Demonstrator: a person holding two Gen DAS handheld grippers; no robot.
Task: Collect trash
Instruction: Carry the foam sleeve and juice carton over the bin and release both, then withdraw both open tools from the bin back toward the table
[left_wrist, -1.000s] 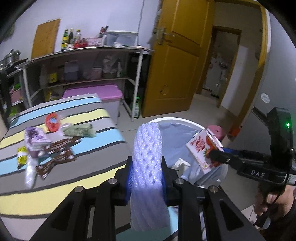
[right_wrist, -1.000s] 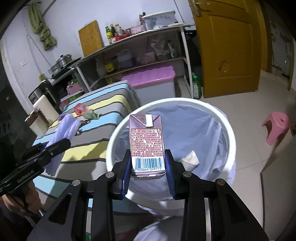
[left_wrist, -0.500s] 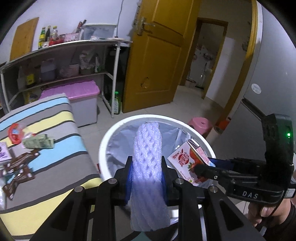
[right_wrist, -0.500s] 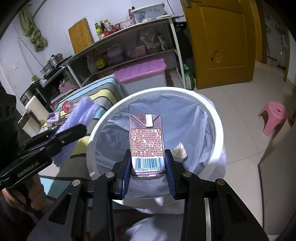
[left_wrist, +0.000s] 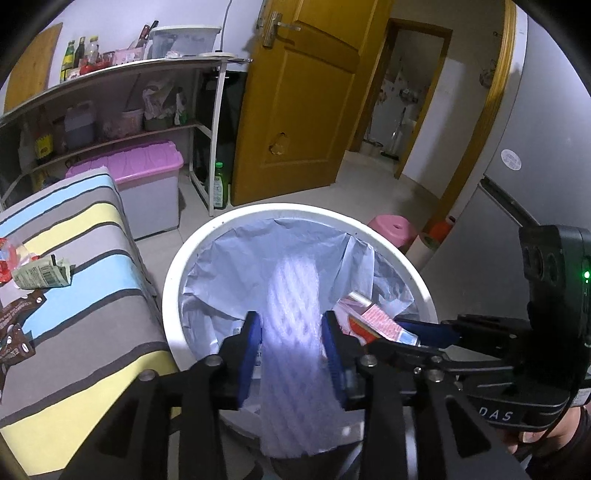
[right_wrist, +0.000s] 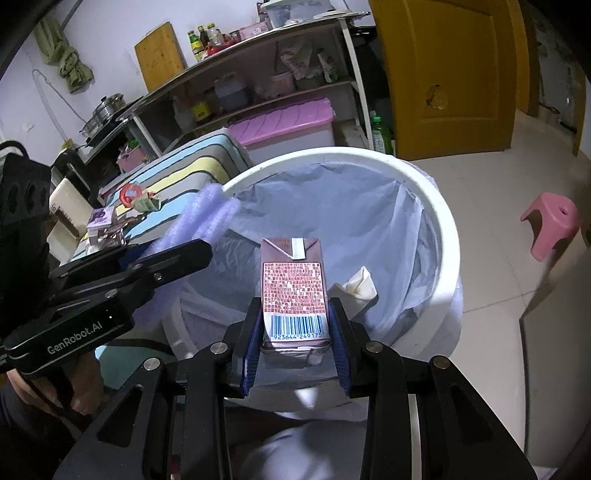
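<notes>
Foam net: white mesh sleeve between the blue pads of the left tool, jaws opening, gaps showing on both sides, net blurred and no longer pinched, hanging over the lined bin. Carton: maroon drink box, barcode up, clenched between the pads of the right tool, also over the bin mouth. Seen from the left wrist view, right tool at 3 o'clock of the net, carton tip poking in toward the bin centre.

Inside the bin, a crumpled tissue on the liner at 2 o'clock of the carton. Outward at 9 o'clock, striped table just beside the bin, with more trash on it: green wrapper, brown wrappers, red packet, purple box. Farther off, pink-lidded crate, shelves, yellow door, pink stool on the floor.

Step in hand, judged: drop-off, left release under way, right not yet released. Next move calls for spreading the right jaws enough to free the carton while well inside the rim, then swinging both tools to the table for the wrappers. Risk: light net snagging on a pad instead of falling.
</notes>
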